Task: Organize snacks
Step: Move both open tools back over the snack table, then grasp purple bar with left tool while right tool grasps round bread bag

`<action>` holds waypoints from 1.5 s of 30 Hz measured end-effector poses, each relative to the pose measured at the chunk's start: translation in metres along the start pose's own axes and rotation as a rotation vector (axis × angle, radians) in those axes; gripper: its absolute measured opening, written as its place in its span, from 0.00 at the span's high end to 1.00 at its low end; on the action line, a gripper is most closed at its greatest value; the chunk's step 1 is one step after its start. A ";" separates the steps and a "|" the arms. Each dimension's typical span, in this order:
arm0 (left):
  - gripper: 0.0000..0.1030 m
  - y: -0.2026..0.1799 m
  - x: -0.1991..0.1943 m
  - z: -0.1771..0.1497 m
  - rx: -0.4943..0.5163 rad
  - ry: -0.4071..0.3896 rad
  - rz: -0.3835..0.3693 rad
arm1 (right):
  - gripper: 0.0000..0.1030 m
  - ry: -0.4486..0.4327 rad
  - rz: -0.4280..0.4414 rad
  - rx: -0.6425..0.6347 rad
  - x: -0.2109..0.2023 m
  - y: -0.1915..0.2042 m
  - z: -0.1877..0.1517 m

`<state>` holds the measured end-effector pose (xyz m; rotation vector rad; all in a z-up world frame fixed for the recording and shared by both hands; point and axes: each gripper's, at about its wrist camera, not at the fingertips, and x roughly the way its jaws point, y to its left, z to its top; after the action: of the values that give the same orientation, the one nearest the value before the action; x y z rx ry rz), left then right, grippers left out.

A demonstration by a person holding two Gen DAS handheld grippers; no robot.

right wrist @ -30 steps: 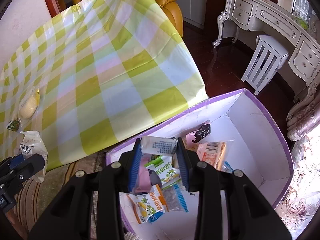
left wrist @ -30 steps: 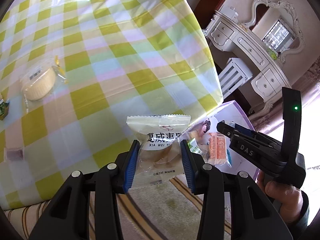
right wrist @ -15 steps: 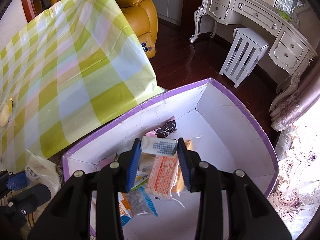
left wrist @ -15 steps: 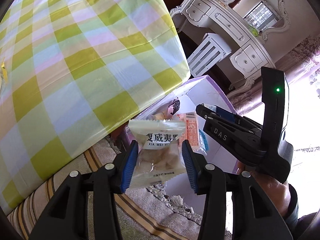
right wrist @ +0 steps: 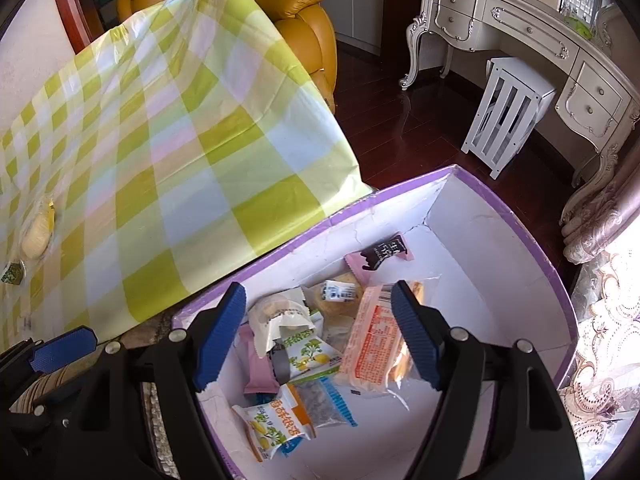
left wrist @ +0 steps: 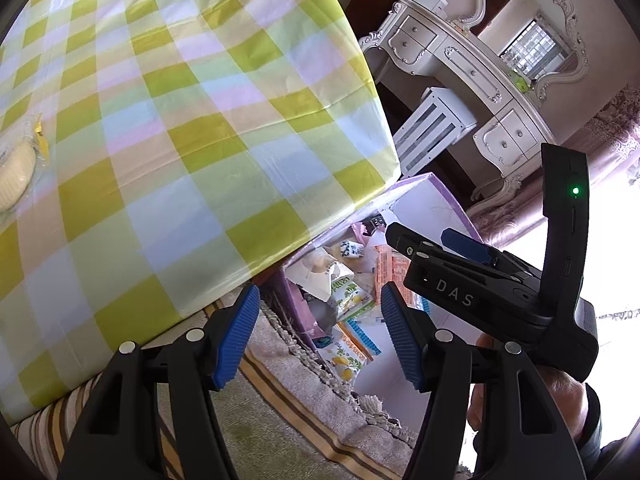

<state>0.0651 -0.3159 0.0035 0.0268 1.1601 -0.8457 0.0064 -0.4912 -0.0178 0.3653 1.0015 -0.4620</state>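
Beside the purple-rimmed white cardboard box, on its left, stands the largest thing in view, a table draped in a yellow-green checked plastic cloth, its hanging corner reaching down to the box's near wall. On that cloth, well apart from the box, lies a pale round cake in clear wrap, with a small green-wrapped sweet just beside it. Inside the box, a heap of snack packets covers the floor toward the table side: an orange-and-white printed packet, a white pouch showing pale biscuits, a lemon-printed green-and-white packet, a pink wrapper, a clear bag of dark seeds with blue edging and a black-labelled pink packet nearer the far wall. Above the box, the right gripper hangs with its blue-padded jaws spread wide and nothing between them. Over the box's near edge, the left gripper is likewise spread apart and empty.
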 end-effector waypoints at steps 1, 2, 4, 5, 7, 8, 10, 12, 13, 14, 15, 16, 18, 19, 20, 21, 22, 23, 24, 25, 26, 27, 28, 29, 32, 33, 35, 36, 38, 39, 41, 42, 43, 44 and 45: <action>0.41 0.003 -0.003 0.000 -0.002 -0.011 0.010 | 0.26 0.001 0.015 0.000 -0.001 0.004 0.000; 0.41 0.007 -0.007 0.000 -0.008 -0.020 0.019 | 0.26 0.001 0.030 -0.001 -0.003 0.008 0.001; 0.41 0.014 -0.013 -0.001 -0.022 -0.036 0.033 | 0.26 0.001 0.056 -0.009 -0.005 0.018 0.001; 0.41 0.018 -0.016 -0.002 -0.028 -0.044 0.043 | 0.26 0.002 0.071 -0.016 -0.006 0.024 0.001; 0.41 0.027 -0.023 -0.004 -0.043 -0.059 0.057 | 0.26 0.003 0.098 -0.030 -0.008 0.034 0.001; 0.41 0.031 -0.027 -0.005 -0.052 -0.067 0.066 | 0.26 0.004 0.107 -0.042 -0.008 0.041 0.001; 0.41 0.044 -0.034 -0.007 -0.083 -0.081 0.077 | 0.26 0.008 0.119 -0.073 -0.010 0.054 0.001; 0.41 0.058 -0.042 -0.010 -0.118 -0.094 0.083 | 0.26 0.007 0.135 -0.099 -0.013 0.066 0.001; 0.41 0.065 -0.046 -0.012 -0.134 -0.101 0.089 | 0.26 0.005 0.143 -0.112 -0.015 0.073 0.001; 0.41 0.072 -0.050 -0.014 -0.151 -0.108 0.094 | 0.26 0.003 0.148 -0.126 -0.016 0.079 0.000; 0.41 0.080 -0.054 -0.016 -0.170 -0.114 0.098 | 0.26 0.004 0.154 -0.137 -0.018 0.084 -0.001; 0.41 0.088 -0.059 -0.019 -0.190 -0.121 0.103 | 0.26 0.004 0.159 -0.146 -0.019 0.089 -0.001; 0.41 0.106 -0.068 -0.025 -0.236 -0.133 0.118 | 0.26 0.008 0.169 -0.164 -0.020 0.100 -0.002; 0.41 0.115 -0.073 -0.029 -0.262 -0.140 0.123 | 0.26 0.010 0.176 -0.172 -0.020 0.105 -0.003; 0.41 0.123 -0.078 -0.032 -0.288 -0.146 0.126 | 0.26 0.012 0.182 -0.180 -0.021 0.110 -0.003; 0.41 0.132 -0.083 -0.036 -0.312 -0.154 0.131 | 0.26 0.013 0.190 -0.189 -0.022 0.114 -0.004; 0.41 0.140 -0.087 -0.040 -0.336 -0.163 0.136 | 0.26 0.015 0.197 -0.197 -0.022 0.119 -0.004; 0.41 0.148 -0.092 -0.044 -0.359 -0.169 0.140 | 0.26 0.016 0.204 -0.205 -0.023 0.124 -0.005; 0.41 0.156 -0.095 -0.047 -0.381 -0.174 0.142 | 0.26 0.018 0.210 -0.212 -0.023 0.128 -0.005; 0.41 0.163 -0.099 -0.050 -0.405 -0.180 0.145 | 0.26 0.020 0.214 -0.218 -0.024 0.133 -0.006; 0.41 0.171 -0.103 -0.053 -0.430 -0.185 0.150 | 0.26 0.022 0.219 -0.225 -0.024 0.137 -0.007; 0.41 0.178 -0.107 -0.057 -0.455 -0.191 0.152 | 0.26 0.024 0.224 -0.233 -0.024 0.141 -0.008; 0.41 0.186 -0.110 -0.060 -0.482 -0.195 0.152 | 0.26 0.028 0.227 -0.241 -0.024 0.146 -0.010; 0.42 0.192 -0.112 -0.063 -0.506 -0.198 0.152 | 0.26 0.031 0.231 -0.250 -0.024 0.150 -0.011; 0.42 0.209 -0.117 -0.071 -0.567 -0.207 0.157 | 0.26 0.028 0.234 -0.279 -0.025 0.162 -0.015; 0.43 0.214 -0.119 -0.073 -0.589 -0.210 0.155 | 0.26 0.027 0.236 -0.287 -0.026 0.165 -0.016; 0.48 0.223 -0.120 -0.077 -0.630 -0.212 0.148 | 0.26 0.020 0.237 -0.300 -0.027 0.171 -0.018; 0.50 0.228 -0.120 -0.078 -0.649 -0.213 0.146 | 0.26 0.014 0.234 -0.308 -0.028 0.174 -0.018; 0.53 0.237 -0.120 -0.080 -0.684 -0.215 0.149 | 0.26 0.001 0.231 -0.331 -0.029 0.181 -0.021; 0.53 0.241 -0.120 -0.081 -0.699 -0.215 0.153 | 0.26 -0.005 0.231 -0.344 -0.030 0.184 -0.023; 0.55 0.246 -0.120 -0.080 -0.711 -0.223 0.158 | 0.26 -0.015 0.236 -0.367 -0.032 0.191 -0.026; 0.56 0.247 -0.120 -0.078 -0.706 -0.223 0.166 | 0.26 -0.018 0.238 -0.376 -0.032 0.194 -0.027; 0.56 0.247 -0.120 -0.077 -0.701 -0.222 0.174 | 0.26 -0.019 0.242 -0.383 -0.032 0.196 -0.028; 0.56 0.247 -0.119 -0.075 -0.697 -0.222 0.183 | 0.26 -0.018 0.248 -0.388 -0.032 0.198 -0.028; 0.56 0.247 -0.119 -0.073 -0.693 -0.222 0.192 | 0.25 -0.017 0.254 -0.390 -0.031 0.200 -0.028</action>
<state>0.1391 -0.0438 -0.0290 -0.5055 1.1642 -0.2391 0.0777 -0.3019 0.0119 0.1340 0.9882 -0.0359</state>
